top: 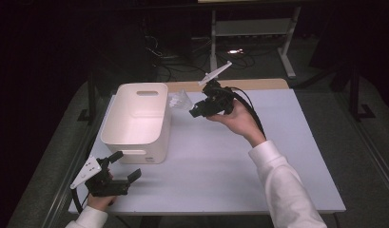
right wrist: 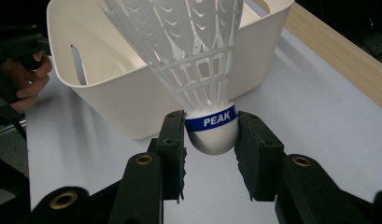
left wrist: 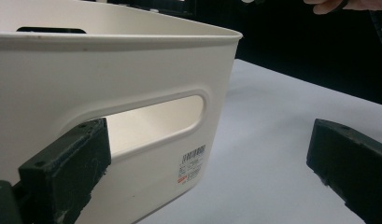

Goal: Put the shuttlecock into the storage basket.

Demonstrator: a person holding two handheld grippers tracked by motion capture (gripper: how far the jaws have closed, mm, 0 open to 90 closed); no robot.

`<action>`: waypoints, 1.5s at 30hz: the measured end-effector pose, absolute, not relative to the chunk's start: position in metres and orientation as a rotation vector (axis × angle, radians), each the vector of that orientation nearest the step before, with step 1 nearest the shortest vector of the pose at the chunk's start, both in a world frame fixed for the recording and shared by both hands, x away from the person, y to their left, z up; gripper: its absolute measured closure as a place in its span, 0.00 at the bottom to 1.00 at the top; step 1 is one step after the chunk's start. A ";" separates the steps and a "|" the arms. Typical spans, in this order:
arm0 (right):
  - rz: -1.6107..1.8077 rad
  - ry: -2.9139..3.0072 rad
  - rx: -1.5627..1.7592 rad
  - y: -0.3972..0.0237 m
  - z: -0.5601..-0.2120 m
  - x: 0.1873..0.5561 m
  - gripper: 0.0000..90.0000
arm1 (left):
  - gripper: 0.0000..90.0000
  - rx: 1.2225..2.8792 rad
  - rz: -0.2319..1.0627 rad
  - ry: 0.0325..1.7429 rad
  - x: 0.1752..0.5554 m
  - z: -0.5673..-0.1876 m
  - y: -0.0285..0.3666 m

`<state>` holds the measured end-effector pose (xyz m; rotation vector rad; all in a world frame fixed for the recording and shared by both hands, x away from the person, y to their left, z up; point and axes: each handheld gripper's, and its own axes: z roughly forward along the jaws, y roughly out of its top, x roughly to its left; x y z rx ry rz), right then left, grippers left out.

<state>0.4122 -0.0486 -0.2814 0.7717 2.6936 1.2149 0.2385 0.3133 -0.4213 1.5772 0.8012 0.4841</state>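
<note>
A white plastic shuttlecock (right wrist: 198,70) with a blue band reading PEAK is held by its rounded base in my right gripper (right wrist: 211,140), which is shut on it. In the high view that right gripper (top: 194,110) hangs above the table just right of the white bin (top: 137,142), the shuttlecock (top: 179,100) pointing toward the bin's rim. My left gripper (top: 124,165) rests low at the table's near left corner, open, with nothing between its jaws. Its camera looks at the bin's near wall (left wrist: 109,70) and handle slot (left wrist: 156,119).
The bin (right wrist: 109,88) is empty inside. A light wooden strip (top: 258,84) runs along the table's far edge. White table surface (top: 220,161) spreads right of the bin. Beyond the table stand a desk frame and cables on the dark floor.
</note>
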 end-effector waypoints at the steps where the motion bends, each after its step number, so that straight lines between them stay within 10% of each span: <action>1: 1.211 2.698 0.773 -0.047 -0.280 0.412 0.69 | 0.00 1.579 0.485 0.800 0.239 -0.421 0.313; 45: 1.250 2.715 0.595 0.010 -0.252 0.408 0.69 | 0.00 1.585 0.485 0.795 0.238 -0.421 0.314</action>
